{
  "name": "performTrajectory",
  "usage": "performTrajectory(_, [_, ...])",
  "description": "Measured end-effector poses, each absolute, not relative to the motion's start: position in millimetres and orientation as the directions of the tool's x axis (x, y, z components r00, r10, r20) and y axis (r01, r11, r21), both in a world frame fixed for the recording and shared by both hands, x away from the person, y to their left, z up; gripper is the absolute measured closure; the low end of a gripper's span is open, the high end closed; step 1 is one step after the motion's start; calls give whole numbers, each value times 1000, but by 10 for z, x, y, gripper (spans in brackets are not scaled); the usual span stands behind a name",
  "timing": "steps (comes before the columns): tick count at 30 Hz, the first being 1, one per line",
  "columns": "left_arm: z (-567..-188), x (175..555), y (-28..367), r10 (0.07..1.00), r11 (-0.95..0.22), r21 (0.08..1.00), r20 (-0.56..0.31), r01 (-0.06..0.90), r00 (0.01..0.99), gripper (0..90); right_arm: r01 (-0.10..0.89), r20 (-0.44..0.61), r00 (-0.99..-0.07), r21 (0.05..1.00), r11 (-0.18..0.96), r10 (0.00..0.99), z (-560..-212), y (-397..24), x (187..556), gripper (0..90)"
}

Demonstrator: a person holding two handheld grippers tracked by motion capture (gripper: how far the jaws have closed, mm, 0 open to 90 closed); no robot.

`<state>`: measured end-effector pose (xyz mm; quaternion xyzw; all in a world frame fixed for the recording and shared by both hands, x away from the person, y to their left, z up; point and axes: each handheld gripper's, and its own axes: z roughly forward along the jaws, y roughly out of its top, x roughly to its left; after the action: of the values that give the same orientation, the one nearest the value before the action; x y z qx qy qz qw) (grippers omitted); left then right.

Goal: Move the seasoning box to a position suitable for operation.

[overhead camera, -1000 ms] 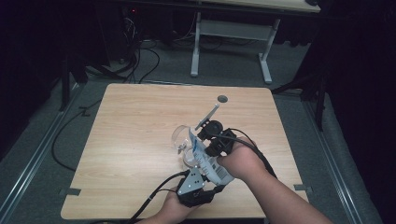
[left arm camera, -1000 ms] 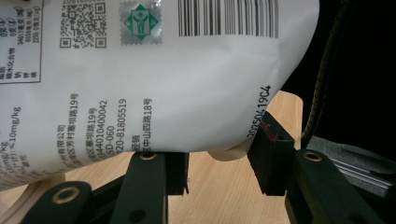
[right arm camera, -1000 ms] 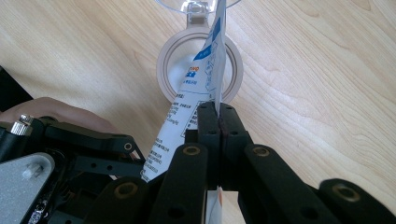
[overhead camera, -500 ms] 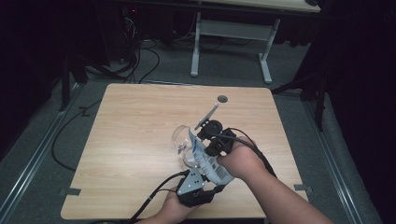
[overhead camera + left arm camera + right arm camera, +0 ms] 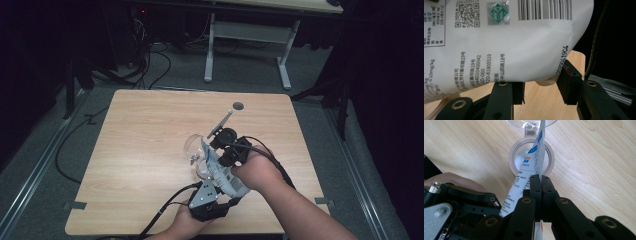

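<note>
Pouch (image 5: 220, 170), white, printed, is held over the open jar (image 5: 531, 157) w/ clear lid (image 5: 192, 145), pinched at its edge by right gripper (image 5: 540, 183), cradled betw. left gripper (image 5: 541, 88) jaws; nothing changed vs. prior frames, so pour judged ongoing.

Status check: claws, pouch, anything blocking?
Right claw shut on pouch edge. Left claw around pouch bottom. Pouch tilted over open jar. Nothing blocking.
</note>
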<state>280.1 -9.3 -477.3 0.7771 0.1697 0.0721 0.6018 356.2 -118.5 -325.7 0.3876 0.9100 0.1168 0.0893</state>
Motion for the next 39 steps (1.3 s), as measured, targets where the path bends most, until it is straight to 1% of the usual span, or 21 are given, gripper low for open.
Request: performTrajectory(39, [-4769,2808,-81,357,-212,961,-92,177,930,612,672,-81,-696,278,687,714,-3271,-1124,3588,900])
